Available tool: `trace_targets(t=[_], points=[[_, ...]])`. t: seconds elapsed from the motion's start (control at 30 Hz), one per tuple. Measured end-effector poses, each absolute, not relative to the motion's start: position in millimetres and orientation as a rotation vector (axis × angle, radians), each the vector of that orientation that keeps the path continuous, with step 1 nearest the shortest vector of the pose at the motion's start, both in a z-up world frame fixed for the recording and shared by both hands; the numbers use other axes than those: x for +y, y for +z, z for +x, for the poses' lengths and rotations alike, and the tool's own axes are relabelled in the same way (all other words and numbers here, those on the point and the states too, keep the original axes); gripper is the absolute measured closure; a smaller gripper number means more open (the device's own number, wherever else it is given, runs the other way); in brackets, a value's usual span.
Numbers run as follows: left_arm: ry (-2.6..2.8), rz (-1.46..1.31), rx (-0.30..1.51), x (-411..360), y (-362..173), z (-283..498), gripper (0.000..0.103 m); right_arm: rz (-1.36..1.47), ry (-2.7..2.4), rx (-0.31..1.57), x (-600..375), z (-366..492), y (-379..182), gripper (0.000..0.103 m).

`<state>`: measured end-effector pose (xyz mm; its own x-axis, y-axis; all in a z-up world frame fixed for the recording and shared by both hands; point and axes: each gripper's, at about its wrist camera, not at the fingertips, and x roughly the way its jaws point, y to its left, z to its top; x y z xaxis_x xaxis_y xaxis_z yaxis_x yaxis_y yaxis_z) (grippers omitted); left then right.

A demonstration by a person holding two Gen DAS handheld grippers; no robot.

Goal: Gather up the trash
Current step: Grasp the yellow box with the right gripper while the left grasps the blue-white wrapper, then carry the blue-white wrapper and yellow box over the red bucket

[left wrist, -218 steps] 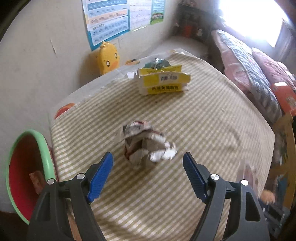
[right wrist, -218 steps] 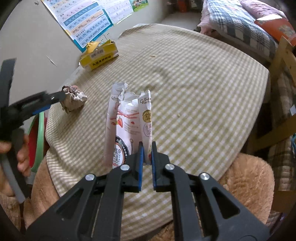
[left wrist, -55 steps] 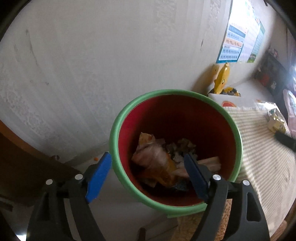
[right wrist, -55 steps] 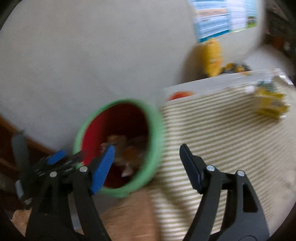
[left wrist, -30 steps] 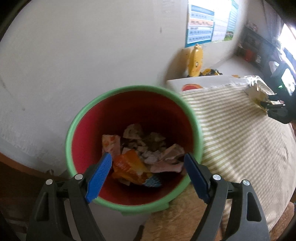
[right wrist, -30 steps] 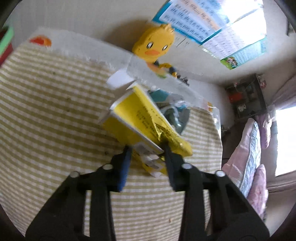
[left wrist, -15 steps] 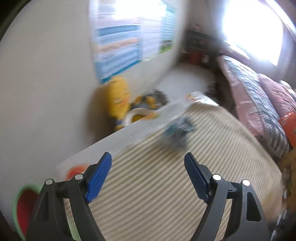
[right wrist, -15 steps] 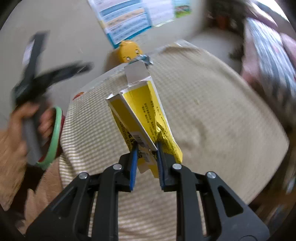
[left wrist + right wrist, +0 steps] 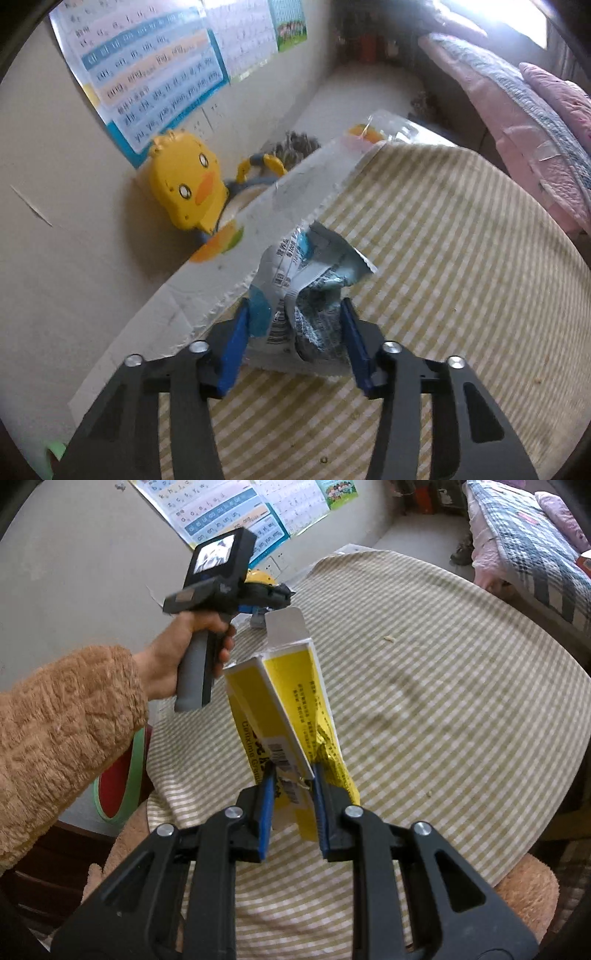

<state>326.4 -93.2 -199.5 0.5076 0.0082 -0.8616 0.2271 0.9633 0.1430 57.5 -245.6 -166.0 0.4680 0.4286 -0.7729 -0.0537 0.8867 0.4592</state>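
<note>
Left claw [image 9: 295, 332] straddles wrapper [image 9: 306, 291] at the table [image 9: 461, 258] edge.

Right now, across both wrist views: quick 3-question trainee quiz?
1. True or false: the right gripper holds the yellow box off the table.
2. What sits between the left gripper's fingers? A) blue wrapper B) paper ball C) nothing
3. Fill in: the bin with the green rim stands at the table's ___ edge in the right view.

Key: 1 true; 2 A, the blue wrapper; 3 left.
</note>
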Motion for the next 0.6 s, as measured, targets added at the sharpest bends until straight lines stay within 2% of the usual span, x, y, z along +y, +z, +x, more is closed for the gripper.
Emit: trace_targets(t=[0.13,0.37,0.6], points=[[-0.155,0.267,0.978,-90.6,-187.3,292.5,0.074,0.406,0.279,1.038,-250.6,56.1,-165.3,0.083],[-0.174,0.222,0.875,-66.3,-134.2,194.6,0.074,0.409,0.255,1.024,-248.0,51.6,-160.1,0.083],[-0.131,0.136,0.855,-20.3,-86.4,111.8,0.074,0.388,0.254,0.994,-227.9,42.3,-142.0,0.083]])
